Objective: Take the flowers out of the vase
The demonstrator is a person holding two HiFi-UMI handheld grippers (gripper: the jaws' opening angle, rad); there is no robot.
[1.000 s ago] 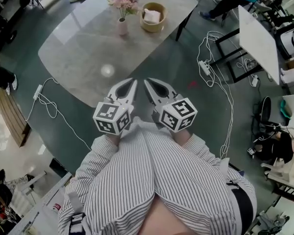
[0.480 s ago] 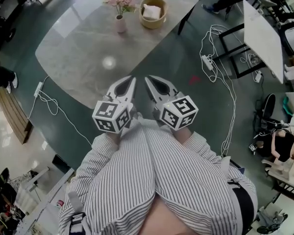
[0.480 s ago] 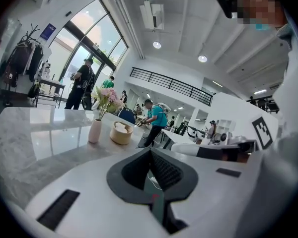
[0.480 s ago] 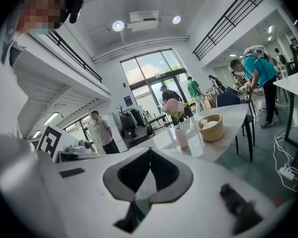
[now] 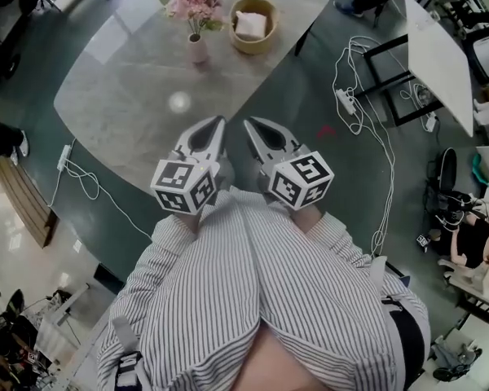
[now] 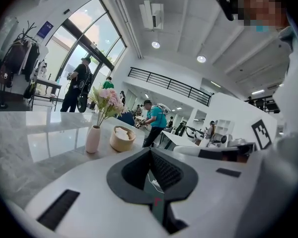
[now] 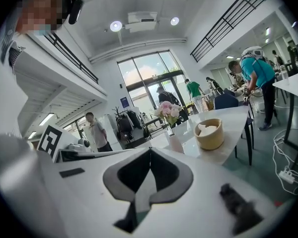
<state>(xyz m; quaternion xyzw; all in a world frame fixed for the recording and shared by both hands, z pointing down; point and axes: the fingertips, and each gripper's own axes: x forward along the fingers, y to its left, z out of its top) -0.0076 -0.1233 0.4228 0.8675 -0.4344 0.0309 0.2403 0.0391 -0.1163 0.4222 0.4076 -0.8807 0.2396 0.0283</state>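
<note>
Head view: pink flowers (image 5: pixel 193 1) upright in the vase (image 5: pixel 196 49), and both of your grippers empty.
Your left gripper (image 5: pixel 218 122) and right gripper (image 5: pixel 249 124) sit side by side over the near edge of the grey table (image 5: pixel 122 96), each with its jaws pressed together on nothing. The vase stands on the far side, just beside a round basket (image 5: pixel 254 24) and well apart from both grippers.

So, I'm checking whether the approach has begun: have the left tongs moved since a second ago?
Yes. The left tongs have moved forward over the table, closer to the vase.
</note>
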